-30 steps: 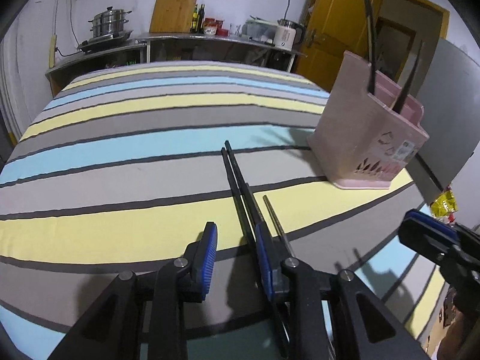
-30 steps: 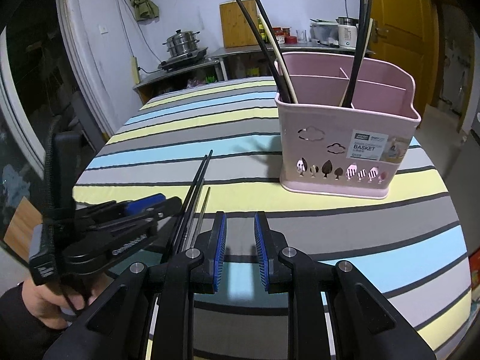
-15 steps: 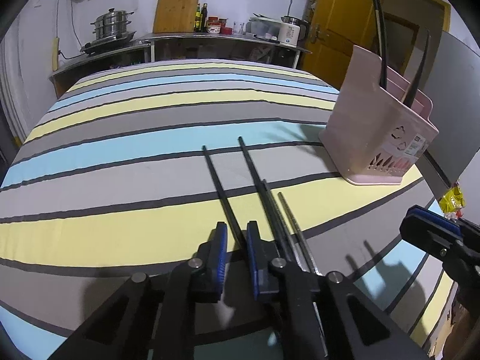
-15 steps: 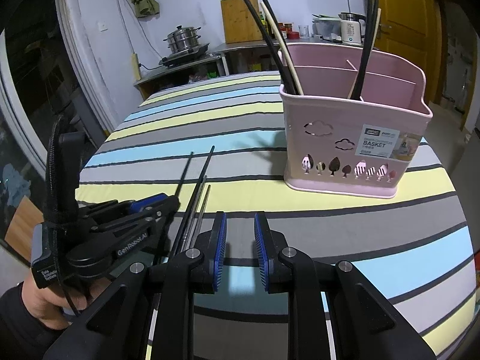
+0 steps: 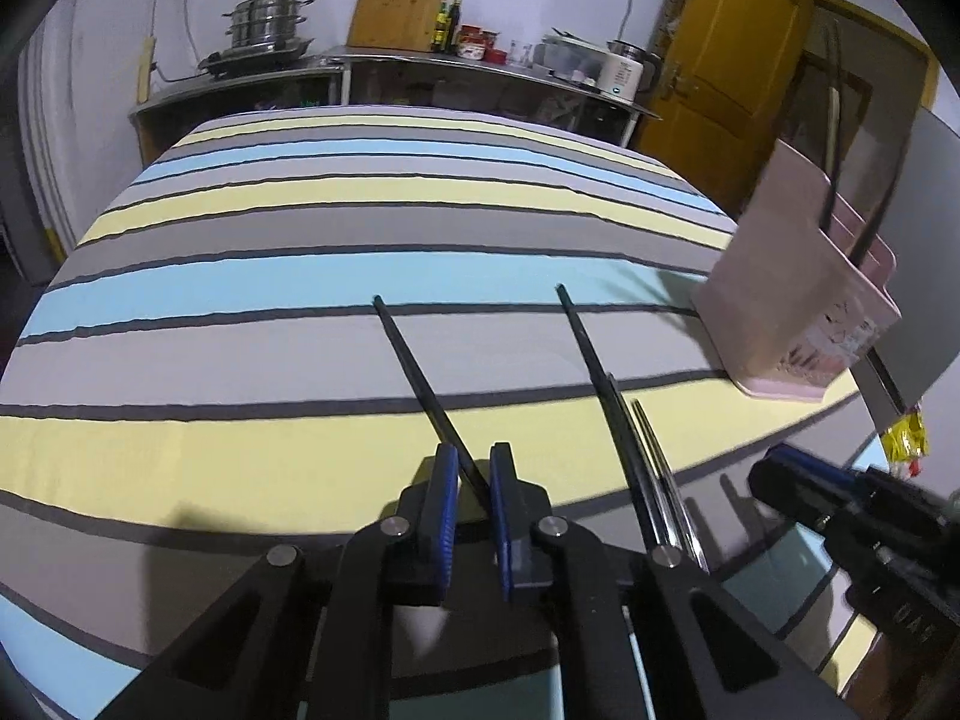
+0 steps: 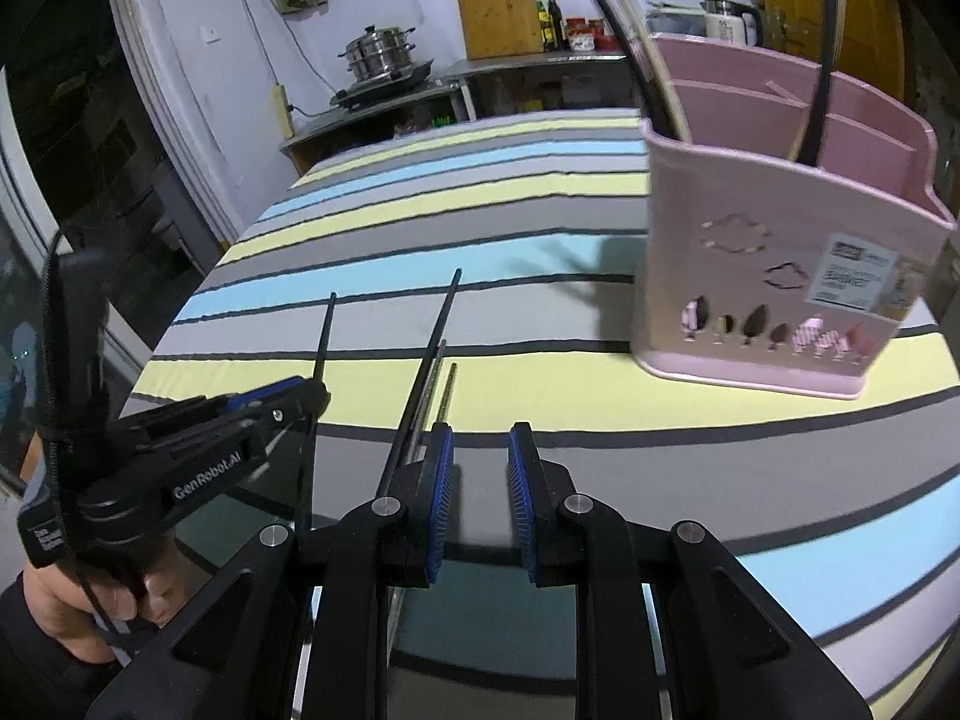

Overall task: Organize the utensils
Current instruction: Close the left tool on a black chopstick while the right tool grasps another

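My left gripper is shut on one black chopstick, which points forward just above the striped tablecloth; it also shows in the right wrist view. A second black chopstick and two metal chopsticks lie on the cloth to its right. The pink utensil basket stands at the right and holds several chopsticks. My right gripper is slightly open and empty, just right of the lying chopsticks, with the basket ahead to its right.
The striped tablecloth covers the whole table. A counter with a steamer pot, cutting board, bottles and a kettle stands behind the table. A yellow door is at the back right. The table edge drops off right of the basket.
My left gripper closed on one black chopstick and carried it to the left, away from the other chopsticks. My right gripper moved nearer the basket, its jaws a little wider.
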Motion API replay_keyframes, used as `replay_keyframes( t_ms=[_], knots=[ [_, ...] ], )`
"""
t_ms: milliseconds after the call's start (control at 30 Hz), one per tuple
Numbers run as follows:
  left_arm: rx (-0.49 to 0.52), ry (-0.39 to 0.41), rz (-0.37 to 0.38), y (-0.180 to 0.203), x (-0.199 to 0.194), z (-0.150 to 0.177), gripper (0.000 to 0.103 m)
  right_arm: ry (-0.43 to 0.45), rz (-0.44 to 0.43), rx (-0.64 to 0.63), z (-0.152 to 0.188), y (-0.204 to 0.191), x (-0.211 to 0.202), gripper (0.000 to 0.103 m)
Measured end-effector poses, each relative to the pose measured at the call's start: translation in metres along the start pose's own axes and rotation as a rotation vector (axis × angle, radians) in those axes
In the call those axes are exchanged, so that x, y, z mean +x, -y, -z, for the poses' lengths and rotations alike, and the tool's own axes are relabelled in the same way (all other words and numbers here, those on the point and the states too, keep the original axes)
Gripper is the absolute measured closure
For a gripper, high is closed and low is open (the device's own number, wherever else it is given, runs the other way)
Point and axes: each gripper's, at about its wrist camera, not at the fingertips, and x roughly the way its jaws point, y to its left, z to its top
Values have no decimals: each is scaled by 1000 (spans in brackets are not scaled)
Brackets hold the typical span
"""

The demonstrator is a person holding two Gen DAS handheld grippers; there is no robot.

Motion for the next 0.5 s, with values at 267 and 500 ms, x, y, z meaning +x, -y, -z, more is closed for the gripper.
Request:
replay_keyframes(
  t_ms=[267, 500],
  knots=[
    [-20, -2, -11, -4, 13, -13, 92, -54, -12, -15, -7, -11, 29, 83],
    [22, 2, 9, 2, 18, -15, 92, -71, 9, -38, -11, -16, 43, 84]
  ],
)
